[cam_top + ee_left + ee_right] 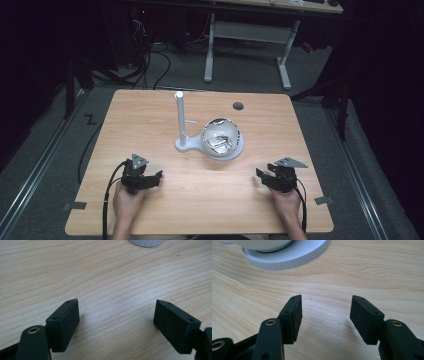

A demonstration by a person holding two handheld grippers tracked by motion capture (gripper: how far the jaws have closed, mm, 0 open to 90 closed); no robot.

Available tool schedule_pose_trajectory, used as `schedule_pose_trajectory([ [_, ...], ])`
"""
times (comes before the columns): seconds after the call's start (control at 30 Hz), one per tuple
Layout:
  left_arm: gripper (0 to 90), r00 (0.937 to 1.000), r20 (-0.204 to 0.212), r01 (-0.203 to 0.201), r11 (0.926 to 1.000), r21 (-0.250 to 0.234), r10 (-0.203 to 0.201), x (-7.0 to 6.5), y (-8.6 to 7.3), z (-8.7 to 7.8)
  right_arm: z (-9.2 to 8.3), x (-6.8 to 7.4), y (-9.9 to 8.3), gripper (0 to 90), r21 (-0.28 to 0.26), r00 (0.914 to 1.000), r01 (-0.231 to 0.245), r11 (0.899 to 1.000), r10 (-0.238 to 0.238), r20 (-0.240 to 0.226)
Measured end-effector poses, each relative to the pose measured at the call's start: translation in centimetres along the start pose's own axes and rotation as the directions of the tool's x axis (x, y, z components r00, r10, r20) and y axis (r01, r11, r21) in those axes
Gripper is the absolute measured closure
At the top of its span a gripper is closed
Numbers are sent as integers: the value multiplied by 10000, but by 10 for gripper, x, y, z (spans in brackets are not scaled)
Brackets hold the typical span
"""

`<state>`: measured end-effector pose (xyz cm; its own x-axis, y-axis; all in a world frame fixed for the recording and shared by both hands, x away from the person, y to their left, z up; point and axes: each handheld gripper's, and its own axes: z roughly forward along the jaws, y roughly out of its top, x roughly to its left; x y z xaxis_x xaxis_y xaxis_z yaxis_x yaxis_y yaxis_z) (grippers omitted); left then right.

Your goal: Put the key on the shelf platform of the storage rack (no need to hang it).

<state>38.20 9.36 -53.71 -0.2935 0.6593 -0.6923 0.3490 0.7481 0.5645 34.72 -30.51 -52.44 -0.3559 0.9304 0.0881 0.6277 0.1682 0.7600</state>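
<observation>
I have both tongs resting low over the near part of the desk, one at each side. My left tongs sit near the left corner with the jaws spread wide and nothing between them; in the left gripper view the left tongs show just bare wood grain between the two black pads. My right tongs sit near the right corner, well apart from the left ones. In the right gripper view the right tongs stand open too, a little narrower than the left pair, and they have hold of nothing; bare desk shows between the pads.

The thing nearest my tongs is the white bowl with a shiny, crumpled foil-like lining, standing on the round end of a white stand around the middle of the desk, farther off than both hands. A white upright post rises from the left end of that stand, just left of the bowl. The stand's ribbed round base sits at the top of the right gripper view, apart from the jaws. A small dark round hole lies in the desk near its far edge.
</observation>
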Motion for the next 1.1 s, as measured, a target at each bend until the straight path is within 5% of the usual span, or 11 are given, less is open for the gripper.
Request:
schedule_pose_trajectory([
  [0.43,215,10000,14,-9,10000,0,9,0,1,1,12,7,0,397,545,9938,836,9950,-873,687],
  [1.1,203,10000,-43,24,10000,1,-24,0,-1,0,12,7,0,355,587,9942,775,9953,-816,703],
])
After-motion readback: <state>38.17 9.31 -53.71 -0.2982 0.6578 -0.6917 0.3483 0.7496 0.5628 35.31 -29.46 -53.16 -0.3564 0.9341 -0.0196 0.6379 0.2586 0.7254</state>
